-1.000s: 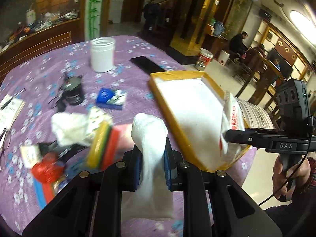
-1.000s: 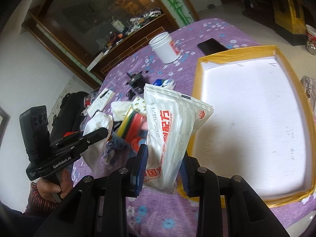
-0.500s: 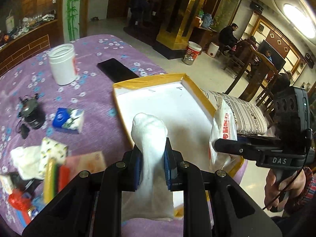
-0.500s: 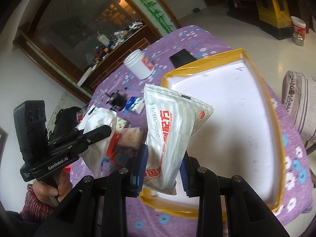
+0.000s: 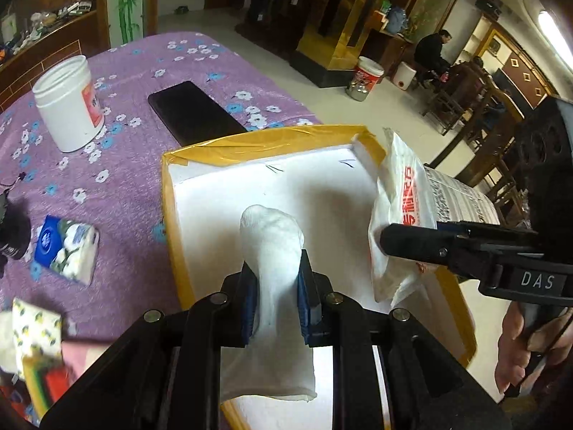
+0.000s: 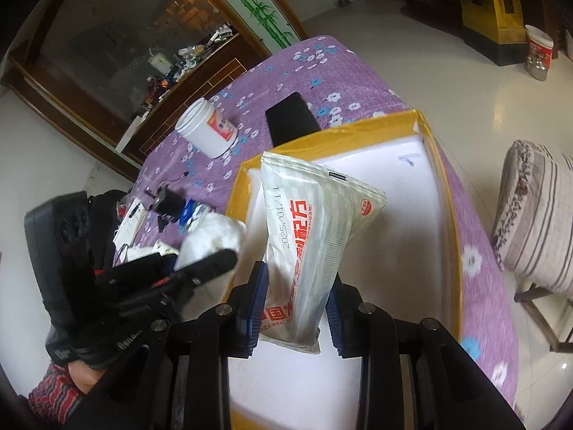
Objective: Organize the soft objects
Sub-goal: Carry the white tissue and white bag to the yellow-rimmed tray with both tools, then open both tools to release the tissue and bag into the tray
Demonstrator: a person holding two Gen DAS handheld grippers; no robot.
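Observation:
My left gripper (image 5: 275,292) is shut on a white sock (image 5: 274,247) that stands up between the blue pads and hangs over the white tray with yellow taped rim (image 5: 250,147). My right gripper (image 6: 295,304) is shut on a white soft pack with red print (image 6: 308,236), held upright above the same tray (image 6: 444,200). In the left wrist view that pack (image 5: 401,211) and the right gripper (image 5: 385,240) hover over the tray's right side. In the right wrist view the sock (image 6: 215,240) and the left gripper (image 6: 229,258) are at the tray's left edge.
On the purple flowered cloth stand a white jar (image 5: 68,104), a black phone (image 5: 193,113) touching the tray's far rim, a blue tissue pack (image 5: 66,249) and a pile of soft things (image 5: 32,351) at the lower left. A striped cushioned chair (image 6: 533,222) stands to the right.
Both grippers have moved from above the pile of things across to above the tray, still holding the sock and the pack. The tray now fills the middle of both views.

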